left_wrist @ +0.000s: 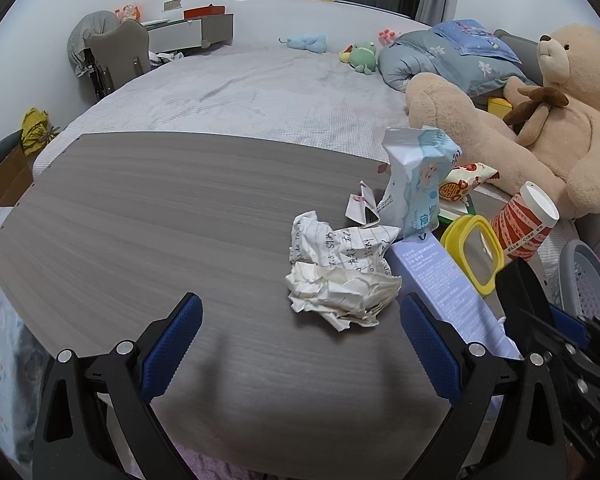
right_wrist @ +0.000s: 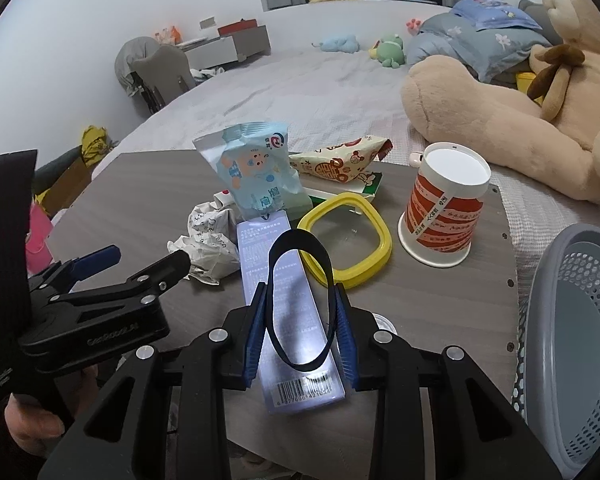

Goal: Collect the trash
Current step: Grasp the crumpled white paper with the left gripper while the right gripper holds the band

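1. Right gripper (right_wrist: 300,332): clamped on black rubber band (right_wrist: 300,300), lifted above lavender box (right_wrist: 284,320), presumably bound for grey basket (right_wrist: 572,352) at 3 o'clock.
2. Left gripper (left_wrist: 300,344): jaws apart, crumpled paper (left_wrist: 340,280) at 12 o'clock, likely next.

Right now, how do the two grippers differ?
The left gripper has its jaws spread wide and empty, with the crumpled paper lying just ahead. The right gripper is shut on a black loop, pressed into an oval, above the lavender box. Both have blue pads.
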Demonstrator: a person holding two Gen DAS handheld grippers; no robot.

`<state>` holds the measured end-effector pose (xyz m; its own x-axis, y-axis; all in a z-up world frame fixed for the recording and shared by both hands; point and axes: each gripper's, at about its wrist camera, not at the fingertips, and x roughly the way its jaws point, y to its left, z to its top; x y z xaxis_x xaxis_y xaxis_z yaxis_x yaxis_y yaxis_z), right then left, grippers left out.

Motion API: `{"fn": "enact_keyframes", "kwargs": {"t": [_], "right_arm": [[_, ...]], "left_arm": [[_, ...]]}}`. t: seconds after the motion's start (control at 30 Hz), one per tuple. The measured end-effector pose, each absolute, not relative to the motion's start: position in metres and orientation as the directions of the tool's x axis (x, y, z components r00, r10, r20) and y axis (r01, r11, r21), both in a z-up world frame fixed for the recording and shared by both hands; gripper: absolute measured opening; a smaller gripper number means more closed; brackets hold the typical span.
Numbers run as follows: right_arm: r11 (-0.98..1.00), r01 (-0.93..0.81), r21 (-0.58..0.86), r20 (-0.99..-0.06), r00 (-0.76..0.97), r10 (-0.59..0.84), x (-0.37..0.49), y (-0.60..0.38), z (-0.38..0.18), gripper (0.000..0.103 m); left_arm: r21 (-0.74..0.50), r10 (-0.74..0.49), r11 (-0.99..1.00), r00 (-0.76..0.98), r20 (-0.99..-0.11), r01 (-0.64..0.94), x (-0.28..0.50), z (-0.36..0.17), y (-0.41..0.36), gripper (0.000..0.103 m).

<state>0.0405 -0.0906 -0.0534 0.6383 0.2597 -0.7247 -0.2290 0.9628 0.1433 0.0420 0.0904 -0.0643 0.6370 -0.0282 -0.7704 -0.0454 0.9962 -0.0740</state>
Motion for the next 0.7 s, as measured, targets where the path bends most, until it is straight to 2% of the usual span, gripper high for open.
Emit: {"fn": "enact_keyframes", "kwargs": {"t": [0.17, 0.4, 0.7], "right_arm": [[0.961, -0.232, 0.152, -0.723, 0.637, 0.268, 0.037, -0.095, -0.054, 0.032], [0.96, -0.222, 0.168, -0.719, 0.639, 0.274, 0.037, -0.1, -0.054, 0.032], [0.961, -0.218, 0.171, -0.717, 0.641, 0.273, 0.037, -0.102, -0.054, 0.032]], "left_arm": [[-0.104, -0.056, 0.994, 0.628, -0.776, -0.041, 0.055, -0.071, 0.086, 0.095], [-0.035, 0.015, 0.997, 0.623, -0.782, -0.068, 0.063, -0.078, 0.085, 0.095], [-0.036, 0.05, 0.991, 0.621, -0.783, -0.126, 0.062, -0.074, 0.115, 0.095]]}}
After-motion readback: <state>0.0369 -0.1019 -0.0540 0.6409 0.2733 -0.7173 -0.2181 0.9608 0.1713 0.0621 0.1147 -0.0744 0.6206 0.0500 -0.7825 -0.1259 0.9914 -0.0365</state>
